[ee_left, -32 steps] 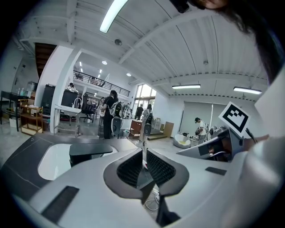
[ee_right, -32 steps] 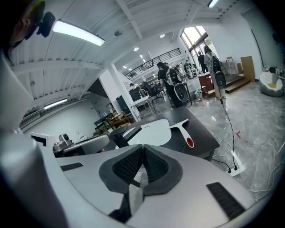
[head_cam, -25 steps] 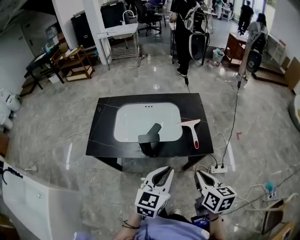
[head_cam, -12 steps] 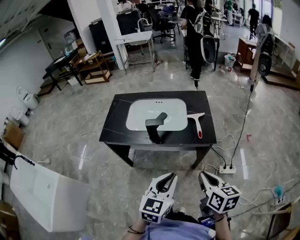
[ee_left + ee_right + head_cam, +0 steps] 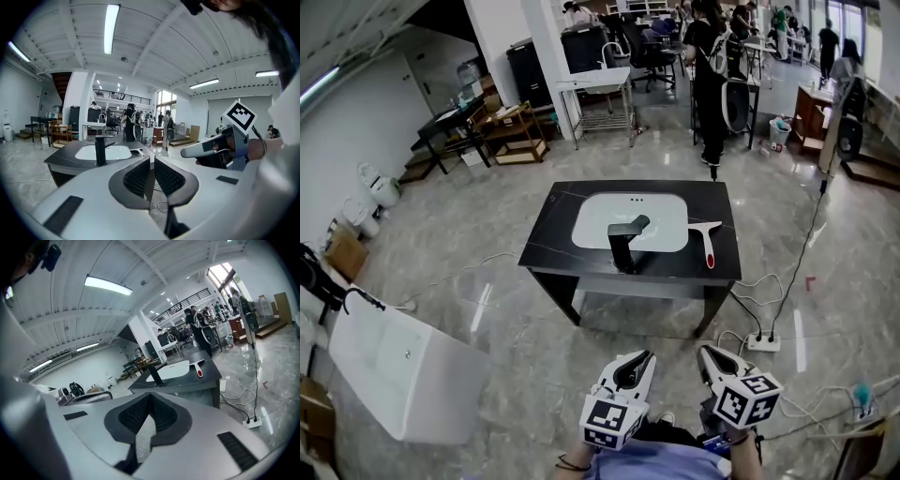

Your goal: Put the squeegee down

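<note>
The squeegee (image 5: 708, 244), with a white blade and red handle, lies on the right part of the black table (image 5: 727, 267), beside the white sink (image 5: 661, 214) and the black faucet (image 5: 626, 242). Nothing holds it. In the right gripper view the squeegee (image 5: 199, 368) shows far ahead on the tabletop. Both grippers hover over the floor, well short of the table. My left gripper (image 5: 639, 358) has its jaws together and empty, as the left gripper view (image 5: 152, 158) shows. The right gripper (image 5: 707, 353) is also shut on nothing (image 5: 149, 395).
A white tub-like unit (image 5: 403, 361) stands on the floor at the lower left. A power strip (image 5: 764, 342) and cables lie right of the table. A person (image 5: 710, 56) stands beyond the table, with a white cart (image 5: 600, 89) and shelves behind.
The table with the squeegee sits farther away and higher in the head view than before. Both grippers have drawn back from it together, still shut. The squeegee stays where it lay.
</note>
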{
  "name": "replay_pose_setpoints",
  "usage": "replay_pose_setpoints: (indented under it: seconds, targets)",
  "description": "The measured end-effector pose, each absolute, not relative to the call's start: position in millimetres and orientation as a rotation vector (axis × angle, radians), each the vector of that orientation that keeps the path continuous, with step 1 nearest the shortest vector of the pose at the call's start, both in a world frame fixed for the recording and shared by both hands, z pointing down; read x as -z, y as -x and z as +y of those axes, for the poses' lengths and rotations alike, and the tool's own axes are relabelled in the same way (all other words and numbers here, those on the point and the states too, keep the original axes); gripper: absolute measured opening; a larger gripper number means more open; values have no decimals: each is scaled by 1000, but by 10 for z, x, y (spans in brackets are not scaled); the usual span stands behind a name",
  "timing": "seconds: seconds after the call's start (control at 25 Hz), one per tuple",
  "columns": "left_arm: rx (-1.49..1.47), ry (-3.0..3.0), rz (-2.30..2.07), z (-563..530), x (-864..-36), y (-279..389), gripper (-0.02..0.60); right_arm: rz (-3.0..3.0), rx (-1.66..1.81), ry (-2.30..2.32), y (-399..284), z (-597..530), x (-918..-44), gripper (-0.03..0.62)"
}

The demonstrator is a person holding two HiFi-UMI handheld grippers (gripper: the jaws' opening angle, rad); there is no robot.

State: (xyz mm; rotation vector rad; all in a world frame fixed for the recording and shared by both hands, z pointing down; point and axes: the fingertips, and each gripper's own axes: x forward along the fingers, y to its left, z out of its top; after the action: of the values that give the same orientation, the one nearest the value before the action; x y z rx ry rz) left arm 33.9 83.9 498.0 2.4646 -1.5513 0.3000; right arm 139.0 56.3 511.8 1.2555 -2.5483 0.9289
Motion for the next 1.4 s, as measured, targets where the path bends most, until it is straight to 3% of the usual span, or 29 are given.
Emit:
replay_pose_setpoints:
  seconds: [0.4, 1.4]
  targets:
    - [-343, -2432, -1605, 1035, -4985, -361, 40, -2557, -871, -1158, -1343, 773, -5166, 20]
    - [-378, -2535, -1423, 813, -4926, -1094, 40, -2539, -921, -1335, -2015, 717, -5167, 17]
